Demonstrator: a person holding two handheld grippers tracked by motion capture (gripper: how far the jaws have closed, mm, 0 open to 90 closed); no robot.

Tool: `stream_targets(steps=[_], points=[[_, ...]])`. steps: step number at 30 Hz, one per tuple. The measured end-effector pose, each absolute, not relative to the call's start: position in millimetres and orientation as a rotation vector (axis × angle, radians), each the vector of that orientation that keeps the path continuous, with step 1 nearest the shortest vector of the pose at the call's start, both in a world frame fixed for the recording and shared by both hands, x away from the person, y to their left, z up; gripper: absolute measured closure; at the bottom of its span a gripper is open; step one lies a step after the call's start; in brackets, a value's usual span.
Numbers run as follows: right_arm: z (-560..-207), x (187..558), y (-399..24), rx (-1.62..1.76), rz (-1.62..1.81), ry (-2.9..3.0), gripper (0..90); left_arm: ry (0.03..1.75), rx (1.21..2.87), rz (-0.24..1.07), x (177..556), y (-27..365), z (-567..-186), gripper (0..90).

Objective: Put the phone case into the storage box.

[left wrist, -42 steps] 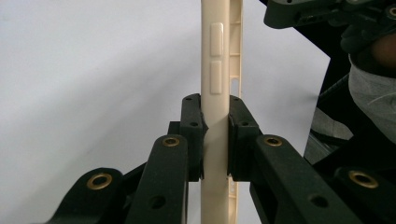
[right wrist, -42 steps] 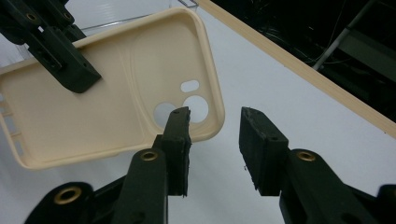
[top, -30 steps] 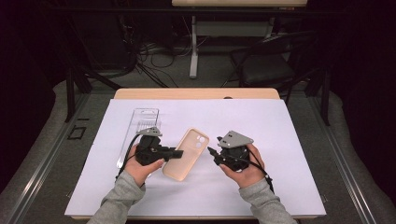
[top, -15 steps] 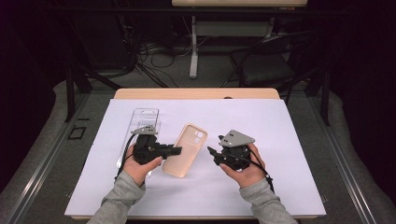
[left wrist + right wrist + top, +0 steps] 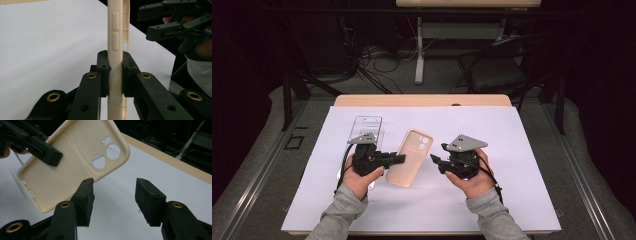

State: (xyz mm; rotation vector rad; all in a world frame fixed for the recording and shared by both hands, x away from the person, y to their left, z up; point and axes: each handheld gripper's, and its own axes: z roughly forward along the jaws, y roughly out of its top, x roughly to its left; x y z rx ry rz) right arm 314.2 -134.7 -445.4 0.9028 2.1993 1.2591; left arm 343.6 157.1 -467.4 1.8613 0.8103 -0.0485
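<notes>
The left hand-held gripper (image 5: 115, 75) is clamped on the long edge of a cream phone case (image 5: 409, 157), holding it tilted above the white table (image 5: 532, 165). The right hand-held gripper (image 5: 113, 202) stands half open and empty just beside the case; its jaws have just been closing a little. The case looks light and bendable, so the rim away from the camera holes seems the safest grip. A clear plastic box (image 5: 366, 126) lies behind.

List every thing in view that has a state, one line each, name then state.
Phone case: cream, empty, gripped at one long side edge, inner side facing the right gripper's camera.
Left gripper: shut on the phone case.
Right gripper: open, nothing between its pads, near the case.
Clear plastic package: lying flat on the white table cover, apparently empty.
</notes>
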Motion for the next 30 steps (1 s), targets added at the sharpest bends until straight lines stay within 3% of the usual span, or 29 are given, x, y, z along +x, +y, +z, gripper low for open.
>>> stream_targets(steps=[14,30], points=[[-454,313,-142,0.971,1.376,2.226,48.4,0.796,1.799,-0.063,343,158,-470,80.6],[-463,319,-156,1.06,1.623,2.242,37.6,0.774,1.768,-0.069,343,160,-468,80.6]])
